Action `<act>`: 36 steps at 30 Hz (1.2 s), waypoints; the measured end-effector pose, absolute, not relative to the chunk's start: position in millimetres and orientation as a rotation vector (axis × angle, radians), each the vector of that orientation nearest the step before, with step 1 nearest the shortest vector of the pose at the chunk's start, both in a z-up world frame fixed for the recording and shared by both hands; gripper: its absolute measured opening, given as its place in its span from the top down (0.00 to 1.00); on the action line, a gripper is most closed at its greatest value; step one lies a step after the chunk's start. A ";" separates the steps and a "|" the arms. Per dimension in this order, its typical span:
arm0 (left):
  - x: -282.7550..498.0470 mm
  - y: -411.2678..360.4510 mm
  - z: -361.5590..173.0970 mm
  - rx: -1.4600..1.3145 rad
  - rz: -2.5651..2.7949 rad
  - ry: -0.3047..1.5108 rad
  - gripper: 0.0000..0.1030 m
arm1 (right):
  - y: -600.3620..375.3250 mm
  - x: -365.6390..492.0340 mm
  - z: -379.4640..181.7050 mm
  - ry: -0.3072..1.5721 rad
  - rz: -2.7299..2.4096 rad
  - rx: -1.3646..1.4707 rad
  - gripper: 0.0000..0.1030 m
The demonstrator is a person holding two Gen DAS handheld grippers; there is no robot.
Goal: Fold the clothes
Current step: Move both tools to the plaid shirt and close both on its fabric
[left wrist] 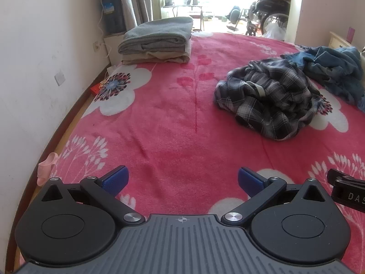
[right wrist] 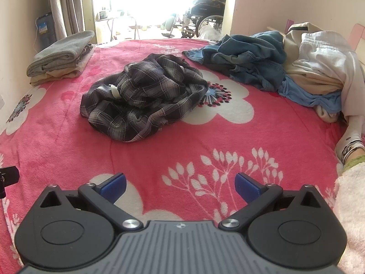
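- Left wrist view: the left gripper (left wrist: 182, 181) hangs low over the pink flowered blanket (left wrist: 164, 123) on the bed, its jaws spread wide with nothing between the blue pads (left wrist: 116, 179).
- A crumpled plaid shirt (left wrist: 267, 98) lies ahead and to the right, well apart from the jaws, with a rumpled blue denim garment (left wrist: 330, 68) beyond it, the two just touching or nearly so.
- At the far left edge of the bed, near the wall, a folded grey garment (left wrist: 157, 35) sits on top of a folded beige one (left wrist: 159, 57).
- A black part of the other gripper (left wrist: 346, 191) shows at the right edge.
- Right wrist view: the right gripper (right wrist: 180, 183) is likewise low over the blanket (right wrist: 228, 137), jaws fully apart and empty.
- The plaid shirt (right wrist: 143, 98) lies in a heap straight ahead, slightly left, clear of the jaws.
- The denim garment (right wrist: 246, 57) lies farther back on the right, beside a heap of white, cream and light blue clothes (right wrist: 319, 68).
- The folded stack (right wrist: 61, 57) rests at the far left.
- A fluffy pink sleeve (right wrist: 351, 205) fills the right edge.
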State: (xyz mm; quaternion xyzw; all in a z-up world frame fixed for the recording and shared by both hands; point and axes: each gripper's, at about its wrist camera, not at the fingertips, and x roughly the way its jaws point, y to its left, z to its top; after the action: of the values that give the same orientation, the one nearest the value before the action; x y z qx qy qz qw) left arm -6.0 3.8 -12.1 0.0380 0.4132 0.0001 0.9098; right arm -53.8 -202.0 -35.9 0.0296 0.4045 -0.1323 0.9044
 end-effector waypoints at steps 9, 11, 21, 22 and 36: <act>-5.7 3.8 -13.0 0.079 0.002 0.853 0.00 | -200.4 -53.5 -38.6 0.845 -0.273 0.055 0.00; -5.5 4.0 -13.4 0.078 0.000 0.853 0.00 | -200.5 -53.0 -38.9 0.845 -0.273 0.055 0.00; 21.0 5.1 -14.5 0.045 -0.084 0.771 0.00 | -232.6 -35.7 -37.6 0.760 -0.231 0.014 0.00; 27.4 5.3 -15.9 0.032 -0.097 0.758 0.00 | -238.5 -29.0 -34.8 0.741 -0.223 -0.006 0.00; 141.2 -43.0 -64.6 0.196 -0.251 0.648 0.00 | -268.1 138.0 -20.3 0.616 0.085 -0.041 0.00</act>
State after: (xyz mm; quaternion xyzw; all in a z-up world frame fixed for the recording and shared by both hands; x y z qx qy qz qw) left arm 141.2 -43.0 -64.6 0.0958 0.3169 -0.1229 0.9356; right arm 138.0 -268.1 -20.3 -0.0200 0.3031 0.0419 0.9518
